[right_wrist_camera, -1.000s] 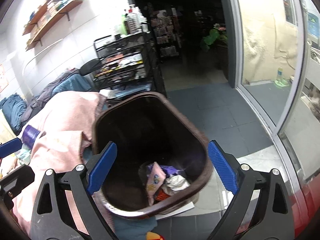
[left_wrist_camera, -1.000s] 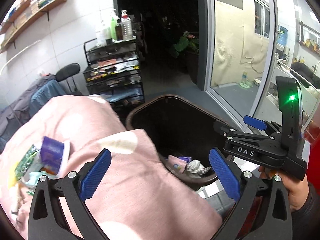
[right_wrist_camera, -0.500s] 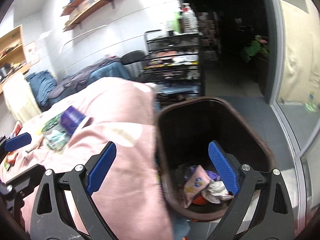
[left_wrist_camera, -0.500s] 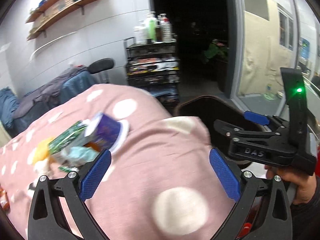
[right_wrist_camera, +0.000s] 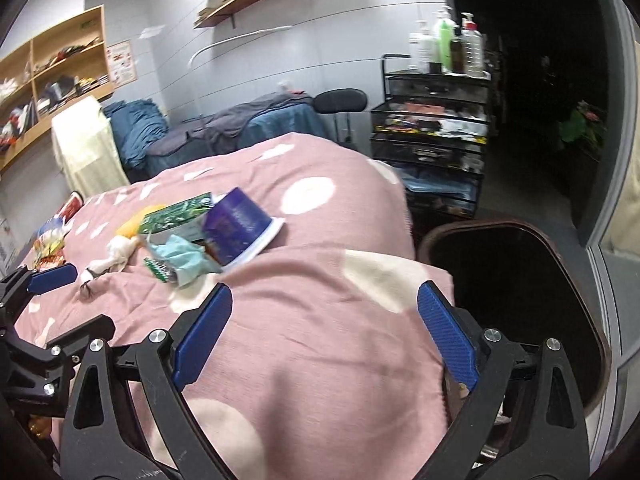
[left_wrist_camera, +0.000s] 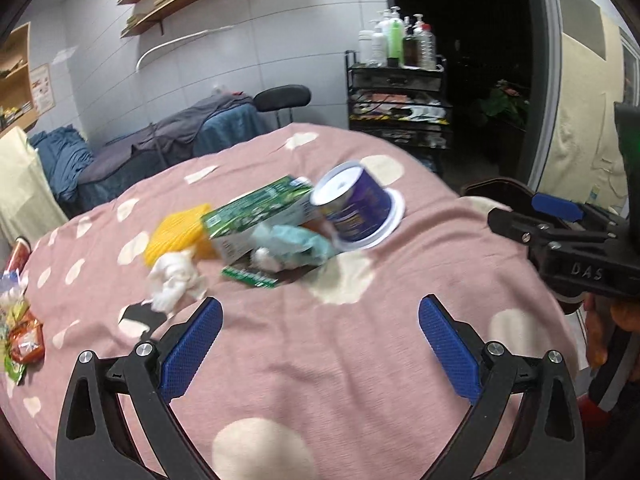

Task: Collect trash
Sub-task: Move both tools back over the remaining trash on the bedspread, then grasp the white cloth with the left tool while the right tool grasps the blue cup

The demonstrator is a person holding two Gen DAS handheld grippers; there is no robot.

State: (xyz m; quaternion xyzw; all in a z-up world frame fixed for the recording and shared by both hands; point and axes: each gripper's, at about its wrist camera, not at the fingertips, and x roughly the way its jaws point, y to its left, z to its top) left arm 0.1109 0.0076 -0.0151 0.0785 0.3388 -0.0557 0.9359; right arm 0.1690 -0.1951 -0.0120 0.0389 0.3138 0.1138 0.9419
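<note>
Both grippers stood open and empty: the left gripper (left_wrist_camera: 320, 336) hung above the pink bedspread (left_wrist_camera: 360, 380), the right gripper (right_wrist_camera: 324, 328) between the trash pile and the bin (right_wrist_camera: 520, 280). The trash lay heaped mid-bed: a purple cup (left_wrist_camera: 356, 208) on its side, touching a green carton (left_wrist_camera: 256, 216), with crumpled tissue (left_wrist_camera: 174, 280) just beside. Judged risk: the tipped cup could roll off on the soft cover if nudged; light tissue could slip a loose grip.
</note>
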